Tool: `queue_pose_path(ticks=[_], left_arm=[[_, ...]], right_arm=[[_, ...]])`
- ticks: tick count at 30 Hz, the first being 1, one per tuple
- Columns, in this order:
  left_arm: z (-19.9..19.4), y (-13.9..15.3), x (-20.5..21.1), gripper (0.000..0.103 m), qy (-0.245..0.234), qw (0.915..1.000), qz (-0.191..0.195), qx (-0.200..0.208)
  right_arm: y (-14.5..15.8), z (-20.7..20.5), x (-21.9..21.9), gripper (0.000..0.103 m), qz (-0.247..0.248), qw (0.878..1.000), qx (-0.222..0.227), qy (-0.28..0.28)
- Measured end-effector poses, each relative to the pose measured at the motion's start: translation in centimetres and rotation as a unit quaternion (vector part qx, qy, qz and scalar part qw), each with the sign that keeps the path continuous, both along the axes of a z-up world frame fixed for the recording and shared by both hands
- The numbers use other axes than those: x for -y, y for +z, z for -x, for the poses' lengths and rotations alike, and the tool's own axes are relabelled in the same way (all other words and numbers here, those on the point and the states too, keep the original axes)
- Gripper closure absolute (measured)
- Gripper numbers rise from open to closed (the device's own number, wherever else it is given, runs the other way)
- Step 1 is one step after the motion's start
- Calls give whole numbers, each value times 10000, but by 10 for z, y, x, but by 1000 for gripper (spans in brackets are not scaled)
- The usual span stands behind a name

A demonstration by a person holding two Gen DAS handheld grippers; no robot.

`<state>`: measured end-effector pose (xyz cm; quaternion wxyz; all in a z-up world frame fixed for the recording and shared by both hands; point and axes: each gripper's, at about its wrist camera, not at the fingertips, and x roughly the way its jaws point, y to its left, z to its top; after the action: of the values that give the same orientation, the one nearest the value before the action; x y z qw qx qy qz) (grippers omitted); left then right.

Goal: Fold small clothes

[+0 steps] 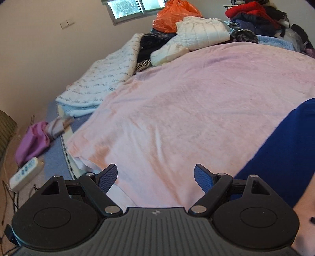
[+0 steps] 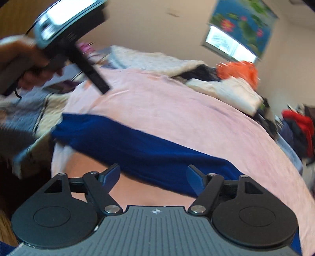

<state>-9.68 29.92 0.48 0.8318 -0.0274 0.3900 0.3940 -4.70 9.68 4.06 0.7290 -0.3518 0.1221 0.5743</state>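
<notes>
— Blue garment (image 2: pixel 137 145): deep, plain blue, stretched in a long band across the near part of the bed, on the pink blanket (image 1: pixel 177 108). Blurred in the right wrist view; weave and shape of the piece not to be told.

— And in the left wrist view?

— Only a broad blue corner at the right edge (image 1: pixel 285 157), lying on the same blanket.

— Claws?

— Left claw (image 1: pixel 155 177) released, pads wide apart over bare pink blanket, nothing between. Right claw (image 2: pixel 153 177) also released, pads apart and pressing on nothing, with the blue band seen beyond and between them. Left hand (image 2: pixel 23 65) up at the far left, wrapped round its handle.

— Room to move?

— Plenty across the middle of the blanket. Far end crowded: white padded jacket (image 1: pixel 200 31), orange bag (image 1: pixel 175 15), red clothes (image 1: pixel 246 9). Left edge of the bed close by, bordered by a printed quilt (image 1: pixel 102 78); below it on the floor a purple cloth (image 1: pixel 33 143) and a white power strip (image 1: pixel 25 173).

— Anything readable?

— Small emblem (image 1: pixel 155 212) on the claw body, too small to read. Print on the quilt too blurred.
</notes>
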Motion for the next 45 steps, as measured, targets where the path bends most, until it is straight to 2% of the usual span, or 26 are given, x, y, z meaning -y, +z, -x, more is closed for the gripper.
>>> queue_pose_path(ticks=[3,8,11,17,18,20,22,23,24,26,29,32,34,36,38,42,45], left_arm=[[0,-2,1,17,-166,9986,491,140],[4,0,-2,17,81,9991,334,255],[10,4,-11,17,308,9985,292,344],[21,12,-25,17,617,9940,582,696],[23,13,-26,17,648,9931,614,758],[25,15,-27,17,685,9920,645,840],[26,18,-27,17,693,9915,624,904],[26,19,-26,17,683,9917,597,917],[26,19,-26,17,687,9918,568,918],[25,21,-26,17,714,9914,535,960],[22,25,-24,17,732,9896,554,1108],[14,32,-17,17,639,9884,510,1278],[7,36,-10,17,534,9884,456,1349],[-3,38,-1,17,403,9891,373,1367],[-17,37,10,17,184,9905,382,1308],[-47,27,42,17,-508,9917,451,1096],[-68,17,75,17,-1182,9883,345,902]], right_arm=[[-11,23,-12,34,337,9970,585,376],[-30,46,-27,35,619,9863,1320,775],[-37,53,-37,36,497,9800,1675,953],[-46,60,-62,46,22,9786,1805,989],[-47,61,-66,49,-32,9786,1801,997],[-49,62,-75,62,-16,9790,1723,1094],[-53,65,-81,79,26,9773,1723,1234],[-55,67,-84,84,90,9756,1752,1318],[-54,68,-85,95,140,9757,1714,1355],[-46,61,-86,97,108,9838,1272,1255],[-24,29,-84,97,-229,9968,177,749],[3,-22,-70,97,-748,9919,-1028,73],[17,-62,-52,97,-1192,9750,-1826,-434],[26,-103,-28,97,-1657,9482,-2557,-901],[29,-136,-2,96,-2039,9190,-3107,-1314],[20,-184,59,95,-2625,8582,-3909,-2045],[3,-204,104,94,-2942,8117,-4362,-2536]])
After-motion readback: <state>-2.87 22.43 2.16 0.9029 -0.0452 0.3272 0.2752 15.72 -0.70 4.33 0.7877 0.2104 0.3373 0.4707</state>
